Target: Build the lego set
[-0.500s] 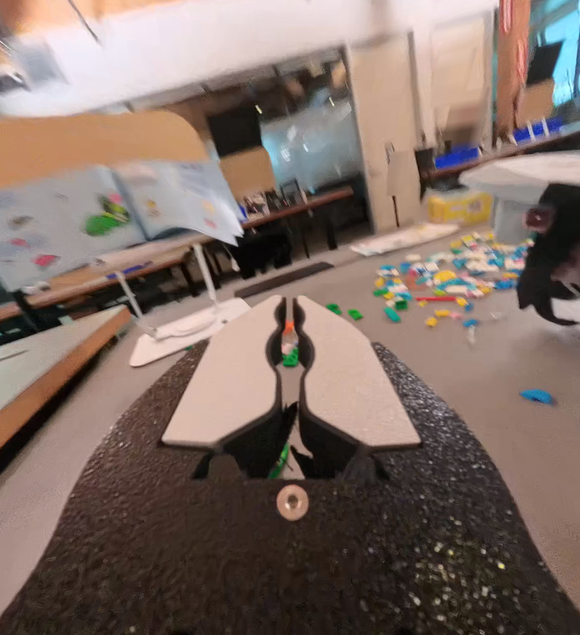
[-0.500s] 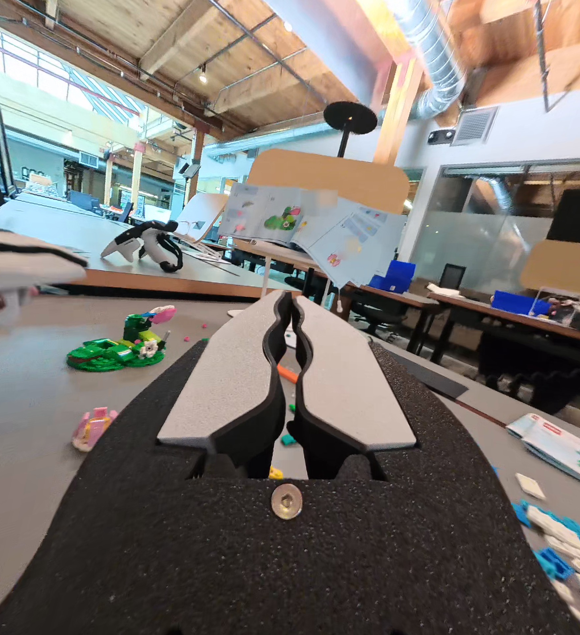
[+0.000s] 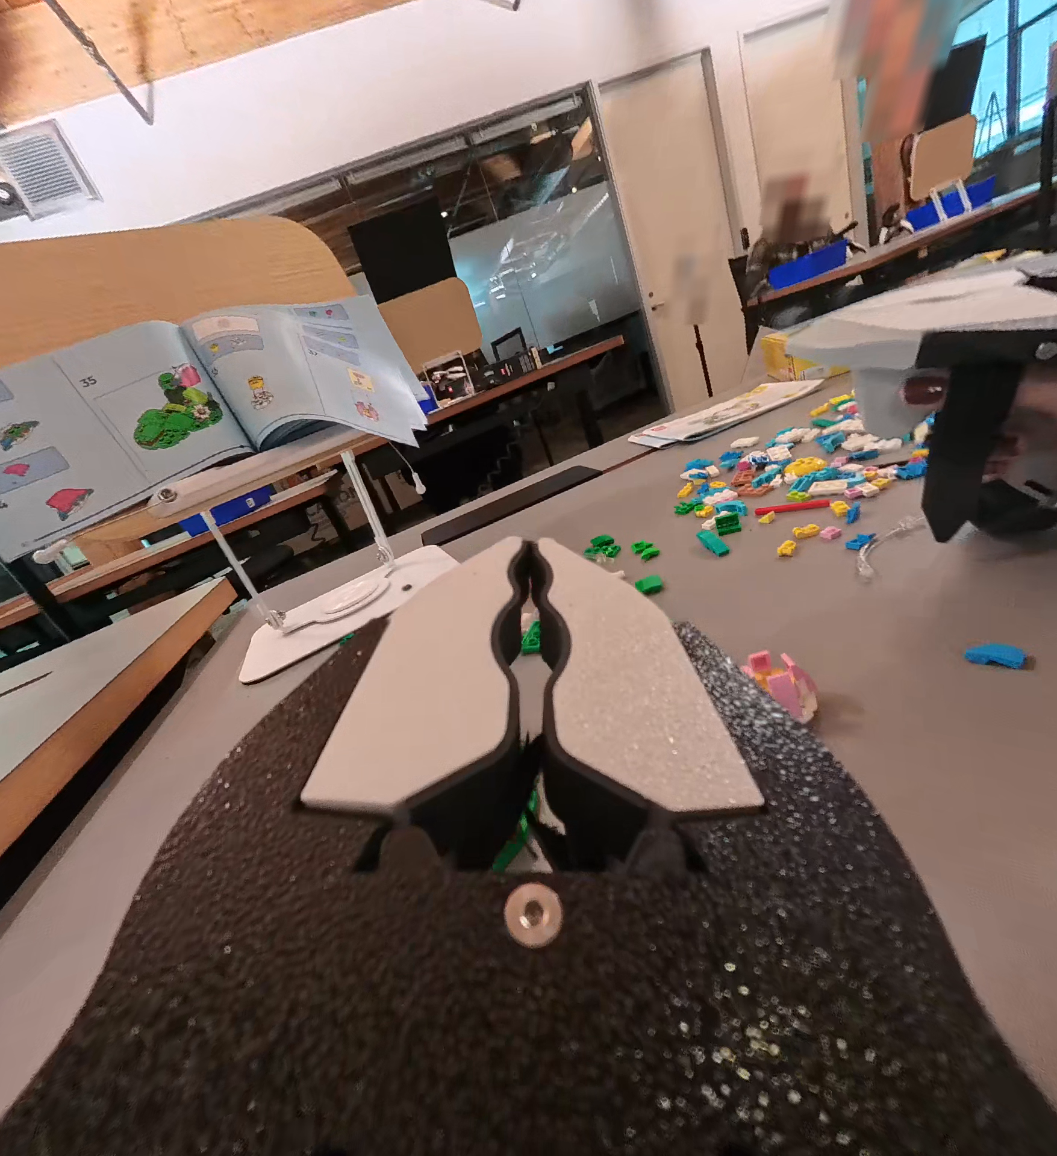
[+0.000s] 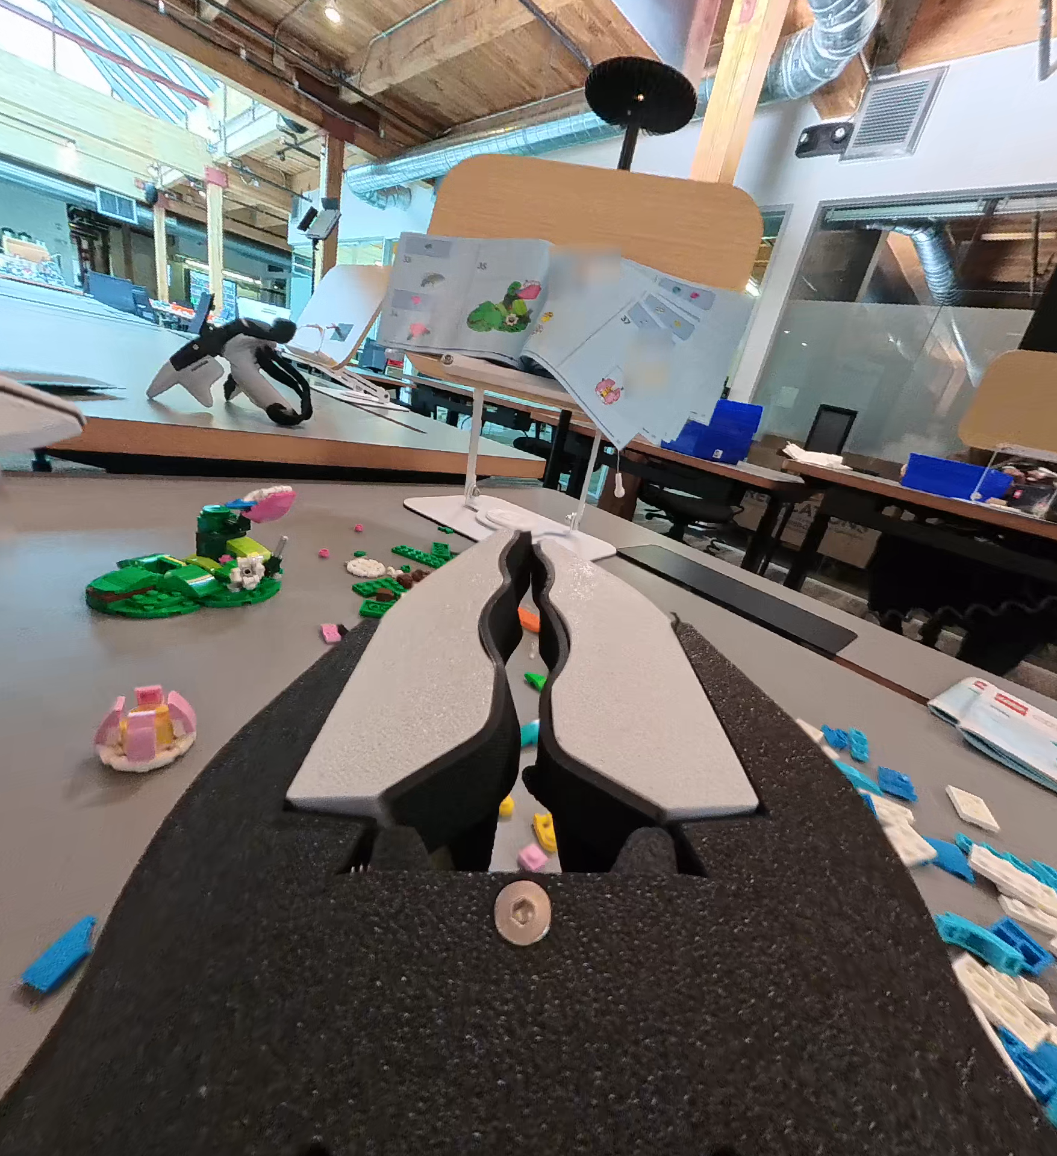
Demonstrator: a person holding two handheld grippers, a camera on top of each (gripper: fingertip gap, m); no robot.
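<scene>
My left gripper (image 3: 531, 550) is shut, with nothing seen between its tips, and hovers low over the grey table (image 3: 888, 782). A pink flower build (image 3: 782, 682) lies just right of its fingers. My right gripper (image 4: 529, 541) is shut and empty above loose pieces; it also shows in the left wrist view (image 3: 807, 347), held by a hand. A green lily-pad build (image 4: 181, 582) with a pink bloom stands at left, the pink flower build (image 4: 144, 732) nearer. The open instruction booklet (image 4: 513, 306) rests on a white stand (image 4: 450, 507). The left gripper (image 4: 6, 413) shows at the left edge.
A pile of coloured pieces (image 3: 795, 475) lies far right, with white and blue pieces (image 4: 1014, 907) by my right gripper. Green pieces (image 4: 388, 588) are scattered near the stand. A second booklet (image 4: 1026, 732) lies at right. A spare gripper tool (image 4: 238, 369) lies on the neighbouring table. There is about 20 cm between the tips of the two grippers.
The left wrist view has shifted a little, and the pink flower build now shows beside its right finger. The right gripper sits a bit higher. Both grippers stay shut.
</scene>
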